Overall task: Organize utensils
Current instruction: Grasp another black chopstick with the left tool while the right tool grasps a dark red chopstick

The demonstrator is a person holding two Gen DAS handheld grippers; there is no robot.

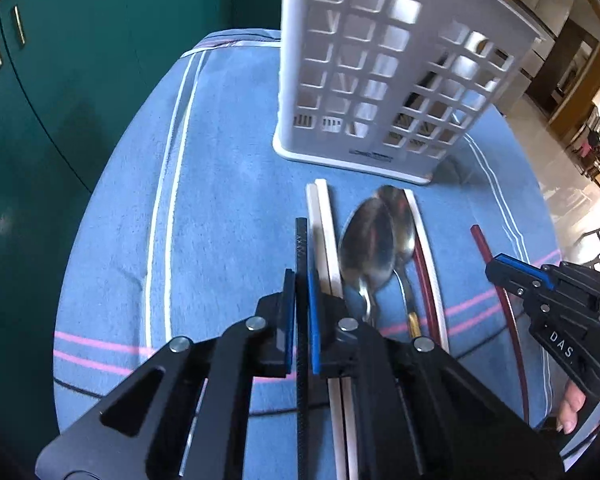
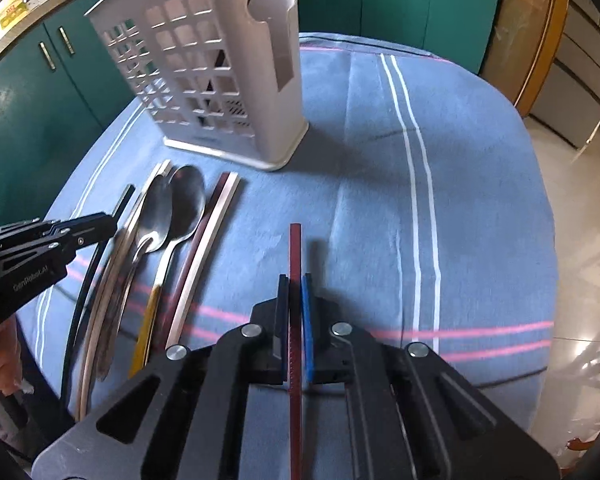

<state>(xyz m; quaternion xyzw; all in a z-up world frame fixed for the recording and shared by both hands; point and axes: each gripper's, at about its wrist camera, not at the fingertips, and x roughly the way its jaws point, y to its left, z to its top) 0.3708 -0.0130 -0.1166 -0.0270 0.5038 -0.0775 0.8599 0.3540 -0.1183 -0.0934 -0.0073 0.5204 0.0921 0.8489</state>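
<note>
My left gripper (image 1: 301, 276) is shut on a black chopstick (image 1: 301, 240) that points toward the white slotted utensil holder (image 1: 380, 64). My right gripper (image 2: 295, 280) is shut on a dark red chopstick (image 2: 295, 248); it also shows in the left wrist view (image 1: 496, 266). On the blue cloth between them lie two white chopsticks (image 1: 324, 232), two steel spoons (image 1: 370, 240), another dark red chopstick (image 1: 422, 264) and a third white chopstick (image 1: 426, 240). The holder (image 2: 220, 72) stands upright beyond them, with dark items inside.
The table carries a blue cloth (image 2: 380, 200) with white and pink stripes. Green cabinets (image 1: 60, 100) stand behind and to the left. The table edge drops to a shiny floor (image 2: 580, 220) on the right.
</note>
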